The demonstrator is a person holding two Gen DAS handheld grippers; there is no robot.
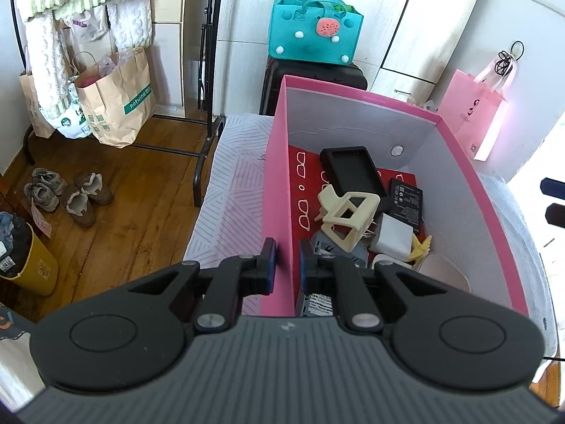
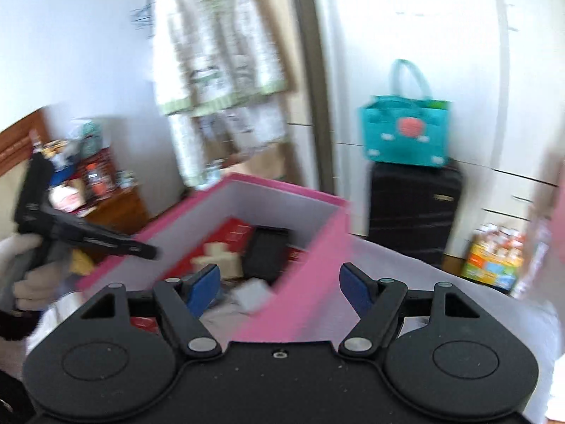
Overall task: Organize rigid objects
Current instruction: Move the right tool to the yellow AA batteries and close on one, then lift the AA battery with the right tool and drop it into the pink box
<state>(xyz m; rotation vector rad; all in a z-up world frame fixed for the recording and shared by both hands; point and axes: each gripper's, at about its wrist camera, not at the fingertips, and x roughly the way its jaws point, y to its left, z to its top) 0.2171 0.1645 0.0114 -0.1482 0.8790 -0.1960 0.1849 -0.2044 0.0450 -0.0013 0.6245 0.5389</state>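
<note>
The left tongs point(image 1: 286, 265) are clamping the near left wall of the pink box point(image 1: 279, 162), one finger sitting outside the wall and the other inside it. The box is standing on a bed covered with a striped sheet point(image 1: 229, 183), close to the bed's left edge, with its far end reaching toward the bed's far edge. Inside the box, a black case point(image 1: 353, 173) is lying toward the far end, a cream hair claw point(image 1: 348, 217) is resting in the middle, a black battery point(image 1: 406, 199) is leaning beside it on the right, and a white charger point(image 1: 392, 235) is sitting nearer the front.

The right tongs point(image 2: 280, 288) are standing wide apart and gripping nothing, their fingers straddling the box's near corner in a blurred right wrist view. A gloved hand point(image 2: 24, 265) is holding the left tongs' handle at that view's left edge.
</note>
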